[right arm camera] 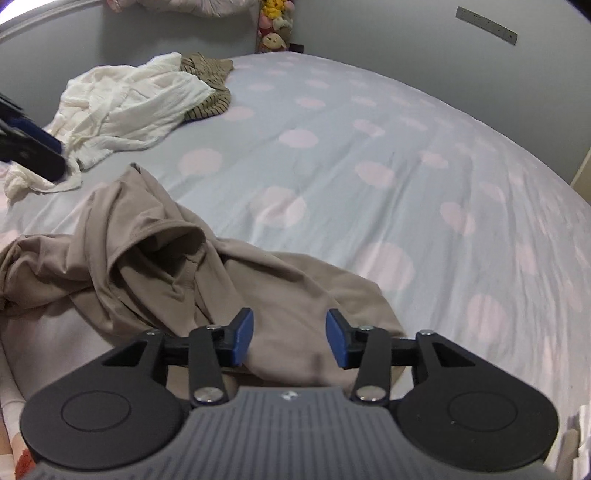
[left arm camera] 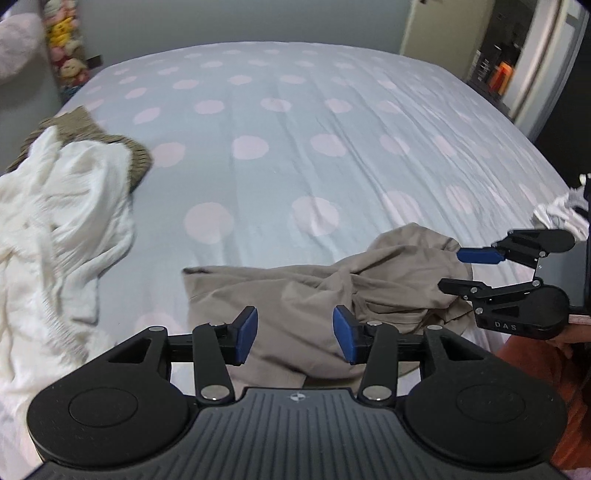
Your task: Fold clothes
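Bed: a wide mattress under a pale blue sheet with large pink dots (left arm camera: 295, 122); it fills both wrist views and carries all the clothing.

Beige garment: a crumpled taupe jersey top (left arm camera: 332, 291) lies on the near edge of the bed, bunched into folds, directly ahead of both my tools (its neckline or cuff opening gapes upward in the right wrist view (right arm camera: 173, 240)).

Left gripper (left arm camera: 294, 334): my black two-finger tool with blue pads stands spread apart, nothing between the pads; the beige cloth lies beneath and just beyond them.

Right gripper (right arm camera: 290, 339): likewise spread wide over the near hem of the beige garment, holding nothing. From the left wrist view it appears at the right (left arm camera: 452, 271), its fingertips at the bunched end of the cloth; whether they touch it I cannot tell.

White garment: a rumpled cream gauze piece (right arm camera: 125, 107) lies at the left side of the bed, well apart from the beige one.

Striped garment: an olive ribbed knit (right arm camera: 210, 81) partly under the white one.

Plush toys: a stack of stuffed animals (right arm camera: 273, 26) against the far wall.
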Demonstrator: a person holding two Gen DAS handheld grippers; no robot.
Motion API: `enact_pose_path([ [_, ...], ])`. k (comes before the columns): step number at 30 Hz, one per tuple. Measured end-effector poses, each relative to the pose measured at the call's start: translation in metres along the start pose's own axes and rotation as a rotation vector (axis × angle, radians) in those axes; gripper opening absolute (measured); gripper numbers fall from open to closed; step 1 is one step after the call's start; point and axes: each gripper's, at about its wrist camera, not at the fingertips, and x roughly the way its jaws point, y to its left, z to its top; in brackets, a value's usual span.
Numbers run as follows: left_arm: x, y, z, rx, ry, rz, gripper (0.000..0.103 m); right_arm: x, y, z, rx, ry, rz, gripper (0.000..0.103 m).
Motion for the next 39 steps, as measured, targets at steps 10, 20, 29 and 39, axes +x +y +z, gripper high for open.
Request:
enact_pose_path([
  [10, 0.066, -0.028, 0.007, 0.055, 0.062, 0.007, 0.051, 0.017, 0.015, -0.008, -0.064, 0.029, 0.104, 0.045],
  [20, 0.096, -0.019, -0.011, -0.05, 0.099, 0.129, 0.007, 0.05, 0.01, -0.007, -0.042, 0.175, 0.131, 0.058],
  [29, 0.037, 0.003, -0.02, -0.211, -0.074, 0.119, 0.001, 0.049, 0.022, -0.004, -0.117, 0.188, 0.002, 0.014],
  [39, -0.039, 0.04, -0.034, -0.316, -0.209, 0.145, 0.001, 0.011, 0.057, 0.072, -0.111, -0.043, 0.033, 0.005],
])
